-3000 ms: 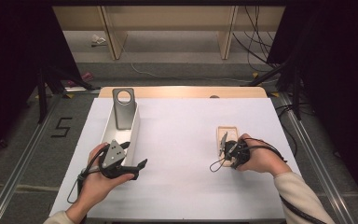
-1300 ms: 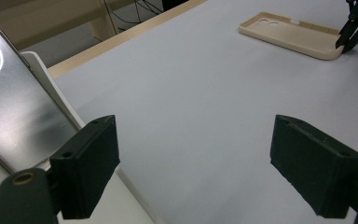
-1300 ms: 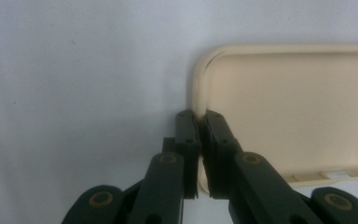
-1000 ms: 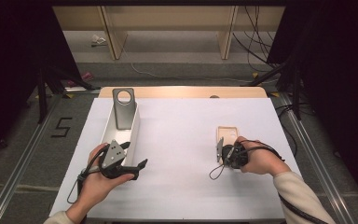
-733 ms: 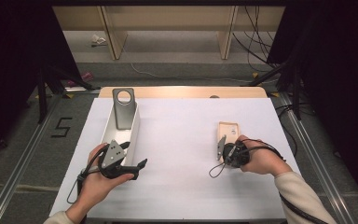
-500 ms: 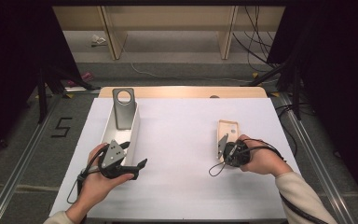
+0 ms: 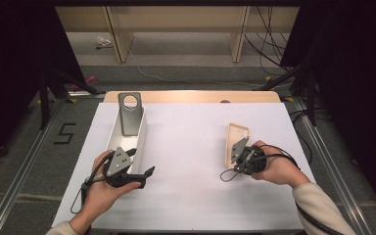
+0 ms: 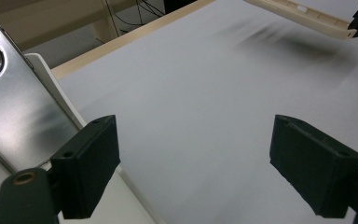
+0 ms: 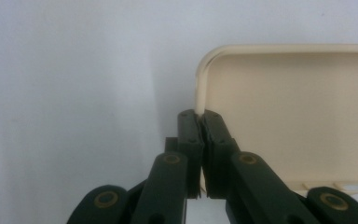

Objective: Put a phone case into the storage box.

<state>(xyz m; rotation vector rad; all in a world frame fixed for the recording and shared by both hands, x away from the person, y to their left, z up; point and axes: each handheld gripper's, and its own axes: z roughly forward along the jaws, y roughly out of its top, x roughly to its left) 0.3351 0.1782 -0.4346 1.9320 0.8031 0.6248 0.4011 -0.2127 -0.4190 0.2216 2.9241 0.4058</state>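
A cream shallow case [image 7: 236,133] is tipped up on its long side at the right of the white table, its hollow side toward my right hand. My right gripper [image 7: 234,155] is shut on its rim; in the right gripper view the gripper [image 9: 200,140] pinches the rounded corner edge of the case [image 9: 298,112]. My left gripper [image 7: 143,162] rests at the near end of a long white box [image 7: 143,134] and stands open, with nothing between its pads [image 8: 86,172]. A grey metal plate [image 7: 129,115] with a round hole leans in that box, seen close as the plate [image 8: 18,112].
The white sheet [image 7: 186,147] covers the table between the two hands. A strip of wooden table edge [image 7: 191,96] runs along the far side. Beyond it are shelf legs and cables on the floor. The case [image 8: 303,14] hangs far off in the left gripper view.
The cream case lay flat on the sheet; my right gripper has tipped it up onto its edge and raised it slightly. The left hand and gripper have stayed put.
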